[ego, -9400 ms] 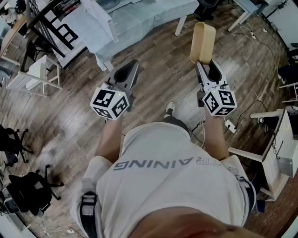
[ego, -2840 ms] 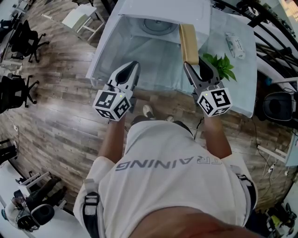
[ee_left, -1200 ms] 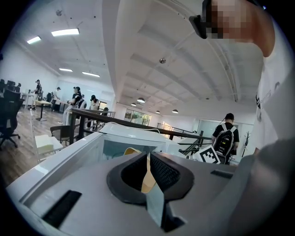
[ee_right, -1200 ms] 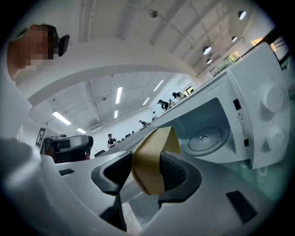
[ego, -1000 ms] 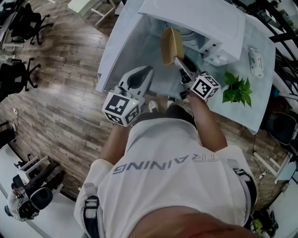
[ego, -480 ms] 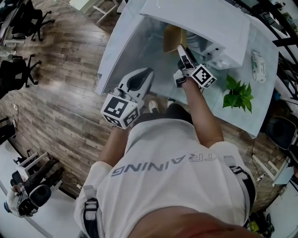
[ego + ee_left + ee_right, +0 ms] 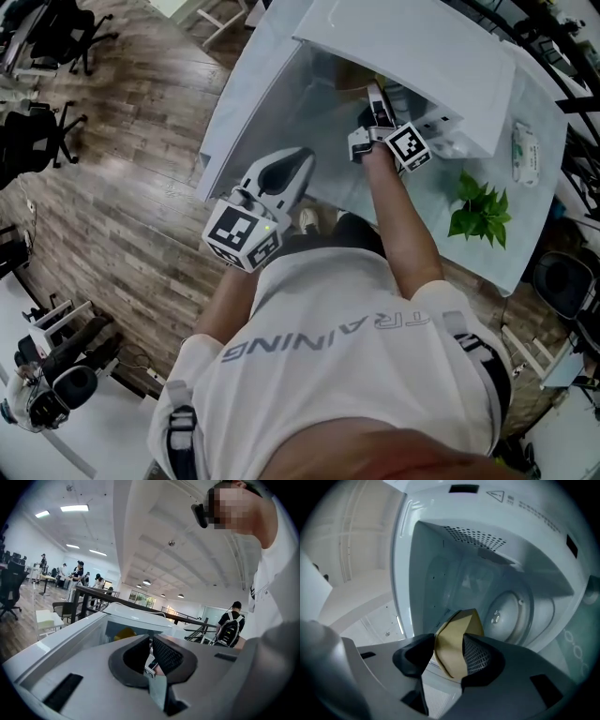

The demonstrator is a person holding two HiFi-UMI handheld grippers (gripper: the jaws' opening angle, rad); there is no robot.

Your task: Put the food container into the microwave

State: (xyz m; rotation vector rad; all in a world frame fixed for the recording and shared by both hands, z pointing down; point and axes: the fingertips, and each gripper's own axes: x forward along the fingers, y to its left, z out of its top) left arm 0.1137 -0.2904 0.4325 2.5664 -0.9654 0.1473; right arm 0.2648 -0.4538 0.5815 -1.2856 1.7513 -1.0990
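The white microwave (image 7: 412, 56) stands on a pale-clothed table (image 7: 262, 103) with its front open. My right gripper (image 7: 375, 92) reaches into the opening, shut on the tan food container (image 7: 452, 641). In the right gripper view (image 7: 451, 651) the container stands on edge between the jaws, just inside the cavity and short of the glass turntable (image 7: 513, 613). From the head view only a sliver of the container (image 7: 354, 75) shows under the microwave's top. My left gripper (image 7: 281, 173) hangs back near the table's front edge, shut on nothing (image 7: 151, 651).
A small green plant (image 7: 480, 211) and a white packet (image 7: 523, 155) lie on the table right of the microwave. Office chairs (image 7: 37, 141) stand on the wood floor at the left. Several people stand far off in the left gripper view.
My right gripper has pushed forward with the container, from in front of the microwave into its opening. The left gripper has stayed about where it was.
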